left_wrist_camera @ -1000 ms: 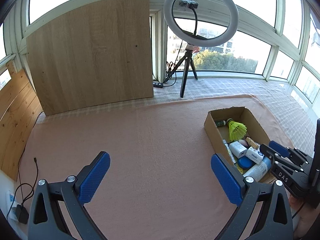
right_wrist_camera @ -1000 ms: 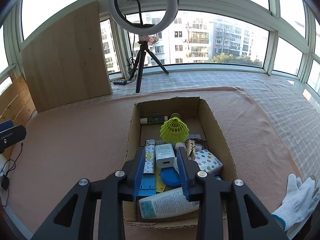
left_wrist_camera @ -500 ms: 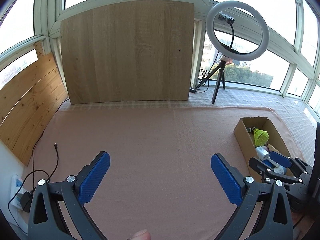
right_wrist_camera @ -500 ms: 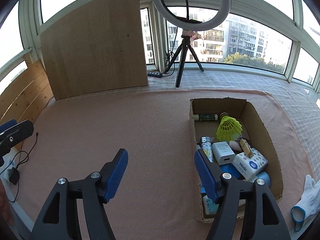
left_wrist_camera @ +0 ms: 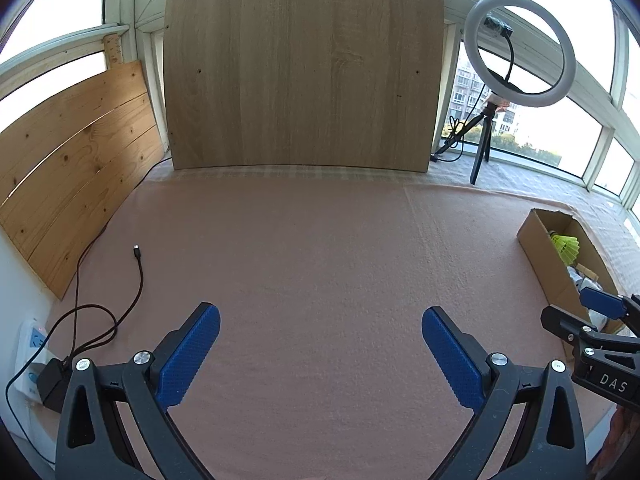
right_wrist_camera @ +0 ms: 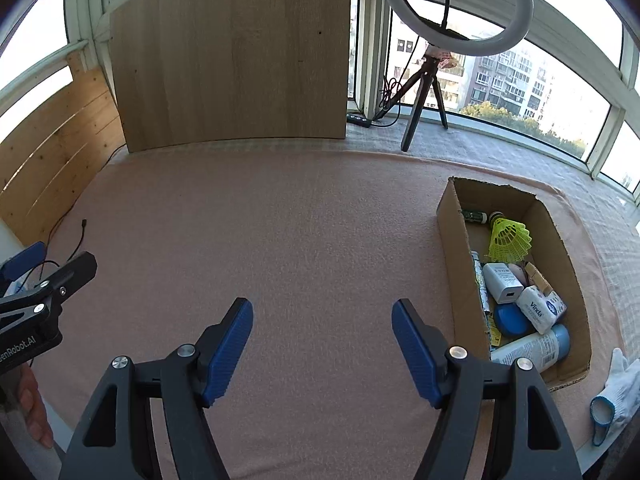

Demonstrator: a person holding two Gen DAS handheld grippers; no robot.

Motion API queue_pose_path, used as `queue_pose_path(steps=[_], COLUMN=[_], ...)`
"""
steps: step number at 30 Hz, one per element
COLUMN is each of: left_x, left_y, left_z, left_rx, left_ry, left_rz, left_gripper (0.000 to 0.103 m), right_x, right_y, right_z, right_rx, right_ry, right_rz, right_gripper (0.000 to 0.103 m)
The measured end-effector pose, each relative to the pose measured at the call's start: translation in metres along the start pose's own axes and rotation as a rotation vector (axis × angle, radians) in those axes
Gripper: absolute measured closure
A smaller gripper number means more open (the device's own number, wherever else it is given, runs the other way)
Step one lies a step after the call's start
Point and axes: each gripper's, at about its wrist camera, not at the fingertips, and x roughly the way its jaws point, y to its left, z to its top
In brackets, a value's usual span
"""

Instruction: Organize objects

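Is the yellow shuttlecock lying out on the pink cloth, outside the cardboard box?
No, the yellow shuttlecock sits inside the cardboard box, near its far end.

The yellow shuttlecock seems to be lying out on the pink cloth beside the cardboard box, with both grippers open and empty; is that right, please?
Not quite: the yellow shuttlecock lies inside the cardboard box, as the right wrist view shows. The left gripper and right gripper are indeed open and empty.
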Motion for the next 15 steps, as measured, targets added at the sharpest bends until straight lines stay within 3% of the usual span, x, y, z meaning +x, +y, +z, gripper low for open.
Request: queue_pose_path(steps=[7,15], left_x=[0.011,0.006], left_y=[0.036,0.047], left_z=[-0.022,-0.028], left_rx=[0.012,0.045], left_ry=[0.037,0.027], left_rz=[-0.059,-0.04], left_gripper=[0.001,0.001], right_x=[-0.008,0.007], right_y=[0.048,0.06], right_z=[-0.008,-0.011], right_rx=[-0.002,0.072], right_ry=[-0.009,0.036], right_rz=[-0.029,-0.041], right_gripper=[0.035,0.035])
